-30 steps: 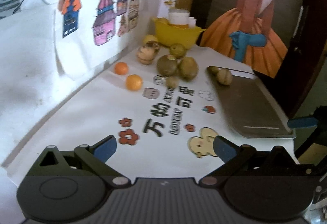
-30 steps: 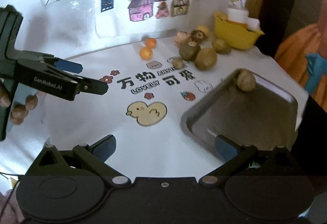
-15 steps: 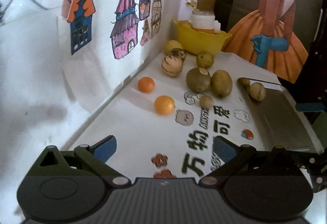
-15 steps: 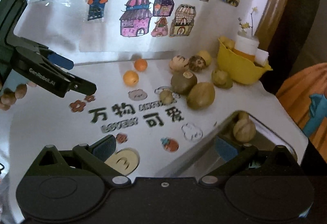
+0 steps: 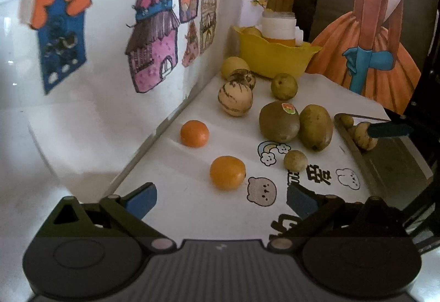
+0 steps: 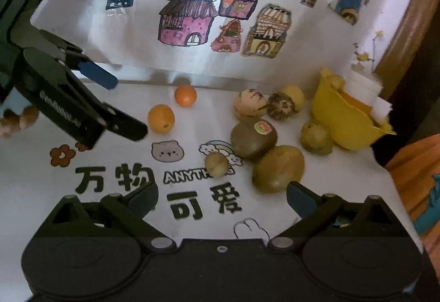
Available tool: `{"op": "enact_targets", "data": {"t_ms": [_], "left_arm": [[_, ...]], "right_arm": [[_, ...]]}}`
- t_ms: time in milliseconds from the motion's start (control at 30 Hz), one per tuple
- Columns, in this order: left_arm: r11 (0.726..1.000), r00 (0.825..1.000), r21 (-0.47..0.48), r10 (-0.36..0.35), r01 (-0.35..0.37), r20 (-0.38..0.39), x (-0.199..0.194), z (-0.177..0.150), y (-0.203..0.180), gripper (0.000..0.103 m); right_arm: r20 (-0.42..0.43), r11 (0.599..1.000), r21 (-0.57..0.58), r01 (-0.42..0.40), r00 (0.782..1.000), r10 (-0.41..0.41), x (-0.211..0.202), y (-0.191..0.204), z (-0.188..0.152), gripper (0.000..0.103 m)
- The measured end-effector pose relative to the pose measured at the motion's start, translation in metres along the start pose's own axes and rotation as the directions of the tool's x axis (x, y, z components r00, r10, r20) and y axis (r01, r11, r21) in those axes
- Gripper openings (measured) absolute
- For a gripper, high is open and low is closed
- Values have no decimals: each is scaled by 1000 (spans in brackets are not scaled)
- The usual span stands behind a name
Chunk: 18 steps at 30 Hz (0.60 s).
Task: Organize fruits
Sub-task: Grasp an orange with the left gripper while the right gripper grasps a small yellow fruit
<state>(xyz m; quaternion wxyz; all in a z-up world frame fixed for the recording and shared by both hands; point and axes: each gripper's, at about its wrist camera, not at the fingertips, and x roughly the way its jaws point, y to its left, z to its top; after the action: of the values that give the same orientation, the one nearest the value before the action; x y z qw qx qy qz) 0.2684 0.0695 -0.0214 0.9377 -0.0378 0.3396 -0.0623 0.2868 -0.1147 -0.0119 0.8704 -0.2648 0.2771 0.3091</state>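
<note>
Left gripper (image 5: pixel 221 198) at bottom of left wrist view, jaws spread wide, blue pads (image 5: pixel 141 200) apart, nothing between them. Seen again at left of right wrist view (image 6: pixel 118 106), tilted down toward frame centre, person's fingers (image 6: pixel 19 119) visible at left edge behind it. Right gripper (image 6: pixel 221 198) at bottom of its own view, jaws wide apart, nothing held. One blue fingertip of it shows at right edge of left wrist view (image 5: pixel 390 130).

A white printed tablecloth (image 6: pixel 68 205) covers the table, with a bear face (image 6: pixel 166 152), a rainbow (image 5: pixel 272 152) and bold black characters (image 6: pixel 115 178). Coloured house drawings (image 6: pixel 187 18) hang along its back edge. A painting of an orange-gowned woman (image 5: pixel 379 35) stands past its far end.
</note>
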Motion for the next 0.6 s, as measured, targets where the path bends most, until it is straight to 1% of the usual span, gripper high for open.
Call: {"op": "enact_targets", "data": {"t_ms": [100, 200, 233, 367, 400, 467, 600], "left_arm": [[1000, 1000, 0, -4, 4, 6, 7, 1, 0, 102], [1000, 1000, 2, -11, 11, 8, 12, 2, 0, 99], [1000, 1000, 5, -12, 12, 9, 14, 3, 0, 97], [1000, 1000, 14, -22, 22, 2, 20, 4, 0, 90], [1000, 1000, 16, -24, 24, 1, 22, 5, 0, 88], [999, 1000, 16, -31, 31, -3, 23, 5, 0, 82], [999, 999, 10, -45, 45, -9, 26, 6, 1, 76]], "right_arm": [[-1, 1000, 7, -21, 1000, 21, 12, -6, 3, 92], [-5, 999, 22, -38, 999, 38, 21, -10, 4, 85], [-6, 999, 26, -46, 999, 46, 24, -11, 5, 81], [-11, 997, 24, -67, 998, 67, 34, -14, 5, 69], [-14, 997, 20, -70, 997, 70, 37, -14, 5, 68], [-23, 997, 20, -79, 997, 79, 42, -15, 6, 57], [-34, 995, 32, -97, 995, 98, 51, -17, 8, 50]]}}
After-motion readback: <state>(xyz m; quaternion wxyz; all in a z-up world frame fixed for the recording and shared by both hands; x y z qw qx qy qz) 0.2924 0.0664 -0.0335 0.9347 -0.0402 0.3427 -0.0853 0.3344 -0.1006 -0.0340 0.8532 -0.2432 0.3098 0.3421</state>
